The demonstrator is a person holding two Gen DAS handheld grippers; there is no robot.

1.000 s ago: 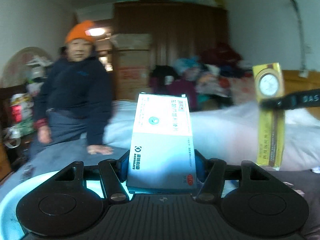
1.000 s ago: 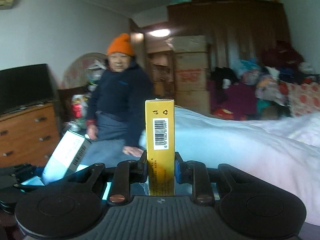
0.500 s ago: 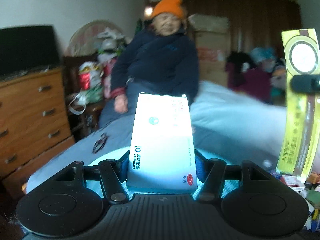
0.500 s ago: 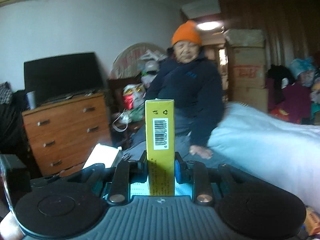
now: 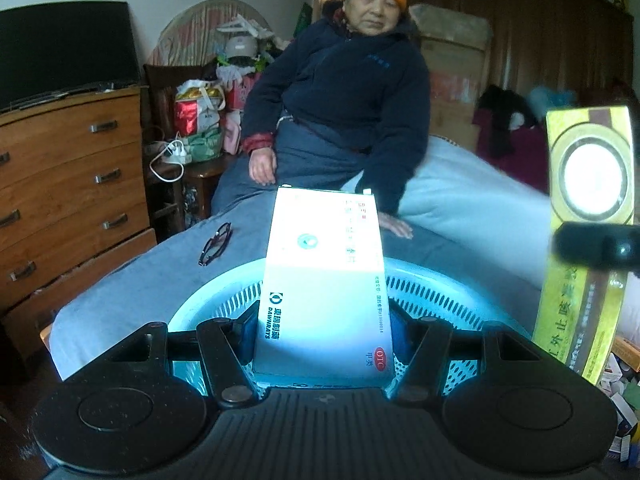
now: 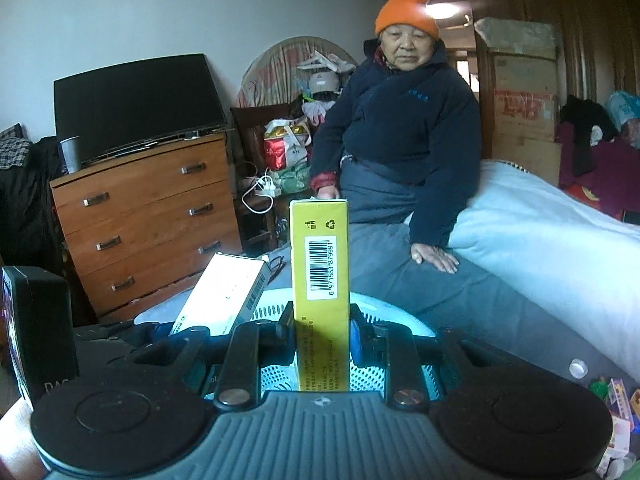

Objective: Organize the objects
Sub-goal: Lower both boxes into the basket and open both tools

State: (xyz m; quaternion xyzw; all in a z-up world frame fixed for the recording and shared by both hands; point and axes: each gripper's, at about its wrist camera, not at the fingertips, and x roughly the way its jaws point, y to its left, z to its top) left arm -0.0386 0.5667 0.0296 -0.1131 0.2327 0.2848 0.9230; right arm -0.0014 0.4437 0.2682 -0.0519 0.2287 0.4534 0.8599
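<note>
Both tools loaded, mid-carry, hanging over the basket (image 5: pixel 436 292).

Left gripper (image 5: pixel 323 332): jaws clamped on the white box (image 5: pixel 322 280), held upright at frame centre, leaning slightly back. Right gripper (image 6: pixel 322 334): jaws clamped on the yellow box (image 6: pixel 320 264), upright, barcode face to the camera.

The basket is pale blue, slotted wall, sits on the bed (image 6: pixel 540 240) directly beneath both boxes, low centre in both views. Looks empty from what shows, but the boxes and tool bodies hide most of its floor.

Step, as I read it: drop-off stage. Next move calls for lowering each box inside the rim, then opening the jaws. One at a time is probably safer, since the two tools sit close and could knock each other.

View differences:
- Left view shows the yellow box's front face with a round emblem at right edge, plus glasses (image 5: pixel 215 243) on the bed, left of centre. The right view shows neither.
- Right view shows the white box from the side, lower left, and small loose boxes (image 6: pixel 616 396) at lower right, likely still to sort.
- A person (image 6: pixel 400 120) sits on the bed behind, in both views.
</note>
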